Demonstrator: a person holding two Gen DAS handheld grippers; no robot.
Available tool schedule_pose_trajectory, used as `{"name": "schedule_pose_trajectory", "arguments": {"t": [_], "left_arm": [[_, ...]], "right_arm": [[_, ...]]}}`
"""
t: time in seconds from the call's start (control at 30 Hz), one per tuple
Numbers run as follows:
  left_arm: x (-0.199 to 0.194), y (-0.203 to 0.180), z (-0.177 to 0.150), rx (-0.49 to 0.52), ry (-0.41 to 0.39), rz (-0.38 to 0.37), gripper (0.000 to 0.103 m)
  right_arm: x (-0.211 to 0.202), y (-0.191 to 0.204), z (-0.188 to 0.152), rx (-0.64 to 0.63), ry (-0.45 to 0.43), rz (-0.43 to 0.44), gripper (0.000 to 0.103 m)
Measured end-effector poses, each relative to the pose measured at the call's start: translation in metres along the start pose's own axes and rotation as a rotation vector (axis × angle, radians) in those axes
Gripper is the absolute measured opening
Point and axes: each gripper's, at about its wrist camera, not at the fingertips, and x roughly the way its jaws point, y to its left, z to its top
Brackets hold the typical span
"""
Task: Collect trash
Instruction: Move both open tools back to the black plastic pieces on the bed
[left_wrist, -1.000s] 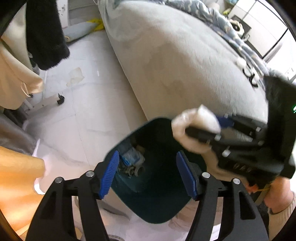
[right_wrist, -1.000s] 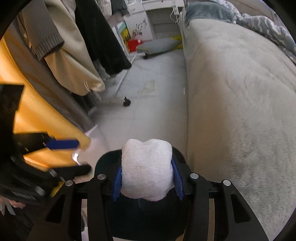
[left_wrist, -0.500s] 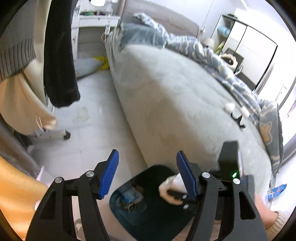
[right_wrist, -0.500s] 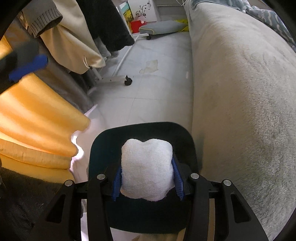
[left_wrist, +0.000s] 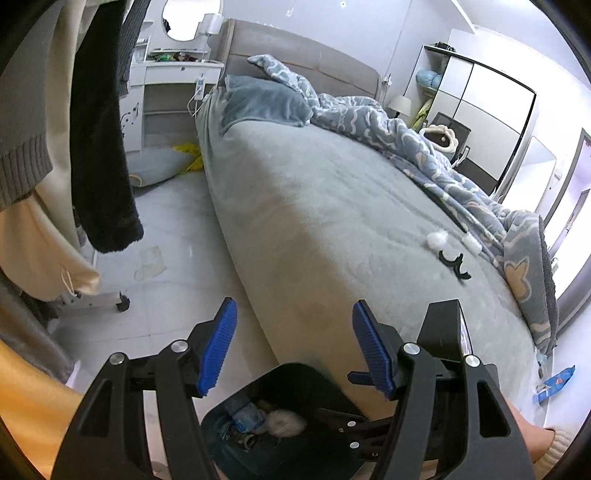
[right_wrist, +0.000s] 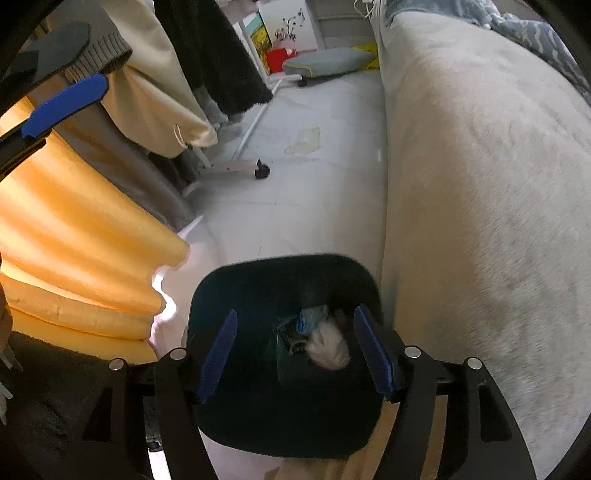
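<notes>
Now the white wad (right_wrist: 328, 349) is seen lying inside the dark bin (right_wrist: 236, 284), among other scraps, a blue wrapper (right_wrist: 310, 319) just beside it. The right gripper (right_wrist: 295, 350) is held directly above the bin, pointing down into it; its jaws have just been opening and stand wide, and nothing is pressed between the blue pads (right_wrist: 218, 354) — the wad is framed between them but lies well below, blurred. In the left wrist view the same wad (left_wrist: 286, 422) is found at the bottom of the bin (left_wrist: 295, 373), below and between the fingers of the left gripper (left_wrist: 291, 349), whose jaws are spread wide with nothing held.

The bin is stood on a pale tiled floor (right_wrist: 314, 184), touching or just beside the long side of a bed (left_wrist: 332, 206) covered in grey plush. On the bed, well away from the bin, a small white ball (left_wrist: 437, 239), a white roll (left_wrist: 470, 243) and a black curved piece (left_wrist: 453, 261) are seen near a rumpled blue patterned quilt (left_wrist: 406, 147). On the floor beyond the bed's far corner from the bin, a blue packet (left_wrist: 554, 384) is visible. On the bin's other side an orange folded cover (right_wrist: 74, 240) is piled, with hanging coats (right_wrist: 166, 74) on a wheeled rack (right_wrist: 236, 170) further off. A stained patch (right_wrist: 304, 140) is marked on the tiles between the rack and the bed — what it is cannot be told
</notes>
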Motion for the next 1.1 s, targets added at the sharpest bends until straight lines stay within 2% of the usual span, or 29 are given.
{"name": "schedule_pose_trajectory", "arguments": {"t": [0.13,0.33,0.47,0.67,1.1], "left_arm": [[0.001,-0.014,0.009,0.018,-0.028,-0.007,0.069],[0.004,-0.037,0.019,0.052,-0.069,-0.014,0.074],[0.016,-0.053,0.024,0.061,-0.055,-0.032,0.075],[0.033,-0.080,0.031,0.080,-0.051,-0.055,0.077],[0.085,-0.133,0.042,0.102,0.003,-0.106,0.079]], "right_arm": [[-0.017,-0.007,0.006,-0.009,-0.059,-0.015,0.074],[-0.040,-0.031,0.008,0.007,-0.118,-0.045,0.074],[-0.059,-0.048,0.009,0.001,-0.175,-0.084,0.074],[-0.099,-0.093,0.010,0.037,-0.270,-0.147,0.077],[-0.138,-0.181,-0.004,0.133,-0.334,-0.267,0.078]]}}
